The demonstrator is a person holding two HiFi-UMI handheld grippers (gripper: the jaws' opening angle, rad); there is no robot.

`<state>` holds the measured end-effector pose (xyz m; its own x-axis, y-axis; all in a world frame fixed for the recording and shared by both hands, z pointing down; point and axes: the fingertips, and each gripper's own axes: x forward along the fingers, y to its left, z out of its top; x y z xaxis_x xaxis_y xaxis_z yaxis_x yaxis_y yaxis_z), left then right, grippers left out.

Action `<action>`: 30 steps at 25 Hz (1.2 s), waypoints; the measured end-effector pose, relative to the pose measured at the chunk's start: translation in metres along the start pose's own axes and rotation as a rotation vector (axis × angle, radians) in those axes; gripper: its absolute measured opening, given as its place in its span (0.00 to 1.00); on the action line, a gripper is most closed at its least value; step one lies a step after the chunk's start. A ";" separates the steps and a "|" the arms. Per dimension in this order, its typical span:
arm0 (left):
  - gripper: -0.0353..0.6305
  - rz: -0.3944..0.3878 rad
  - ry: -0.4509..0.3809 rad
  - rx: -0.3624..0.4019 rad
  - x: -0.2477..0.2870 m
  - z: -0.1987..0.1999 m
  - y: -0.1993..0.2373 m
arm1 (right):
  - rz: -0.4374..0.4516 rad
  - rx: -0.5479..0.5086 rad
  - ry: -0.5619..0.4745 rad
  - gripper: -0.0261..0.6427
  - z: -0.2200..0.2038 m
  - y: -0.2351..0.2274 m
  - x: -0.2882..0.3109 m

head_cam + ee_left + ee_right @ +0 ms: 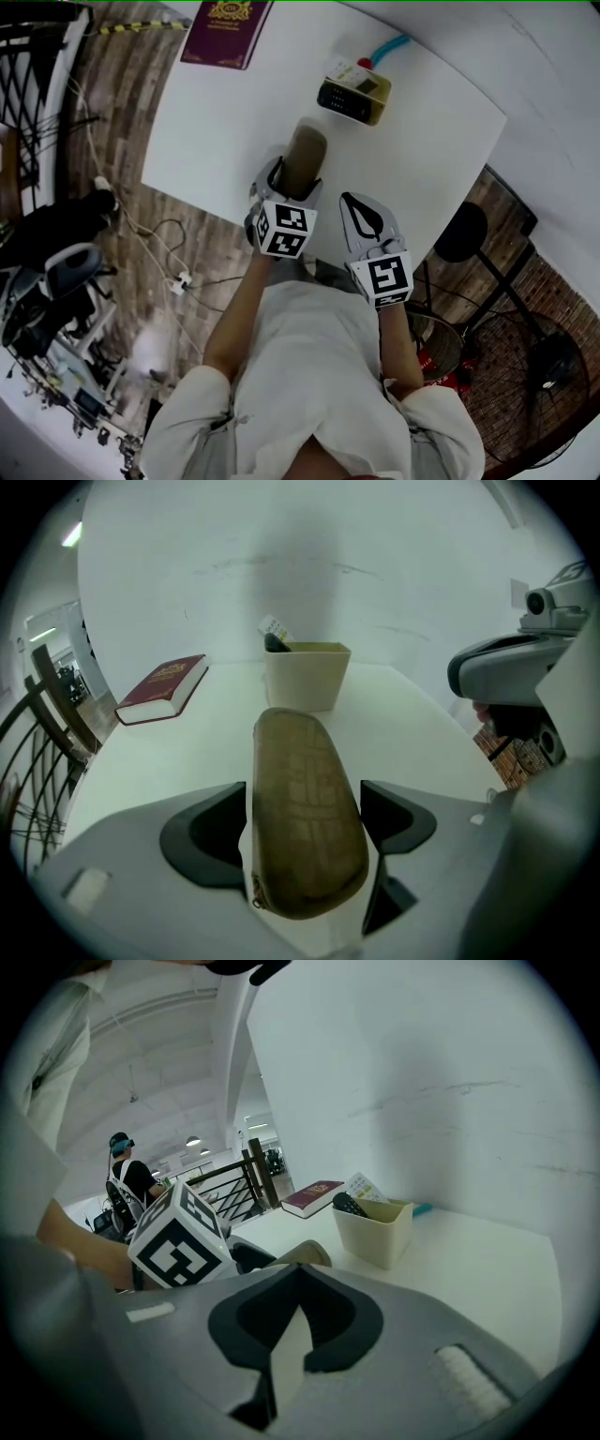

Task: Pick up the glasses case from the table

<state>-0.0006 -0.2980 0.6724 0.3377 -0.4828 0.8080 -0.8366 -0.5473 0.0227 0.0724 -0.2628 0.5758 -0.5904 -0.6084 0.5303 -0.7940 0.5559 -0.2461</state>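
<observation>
An olive-brown glasses case [306,155] lies flat on the white table [216,122] near its front edge. My left gripper [289,187] straddles the case's near end. In the left gripper view the case [295,761] sits between the two dark pads [211,827], which stand just off its sides; the left gripper [305,806] is open. My right gripper [363,217] hangs to the right of the case with nothing in it. In the right gripper view its jaws meet at the tips, so the right gripper [298,1279] is shut, and the case's end [307,1252] shows beyond it.
Behind the case stands a cream container [356,94] holding a dark remote [349,1205] and a card. A maroon book [227,33] lies at the far left of the table. A teal object [389,47] pokes out behind the container. A white wall backs the table.
</observation>
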 end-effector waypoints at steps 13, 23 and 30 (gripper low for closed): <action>0.67 -0.050 0.086 -0.010 0.023 -0.020 -0.016 | -0.009 0.012 0.004 0.04 -0.003 -0.009 0.002; 0.64 -0.085 0.035 -0.040 0.014 -0.016 -0.016 | -0.037 0.009 0.006 0.04 0.001 -0.004 -0.006; 0.63 -0.103 0.001 -0.046 0.002 -0.010 -0.014 | -0.055 0.000 -0.006 0.04 0.004 0.000 -0.009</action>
<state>0.0078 -0.2843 0.6795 0.4227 -0.4251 0.8004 -0.8165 -0.5618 0.1329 0.0771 -0.2593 0.5677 -0.5471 -0.6412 0.5381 -0.8250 0.5217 -0.2171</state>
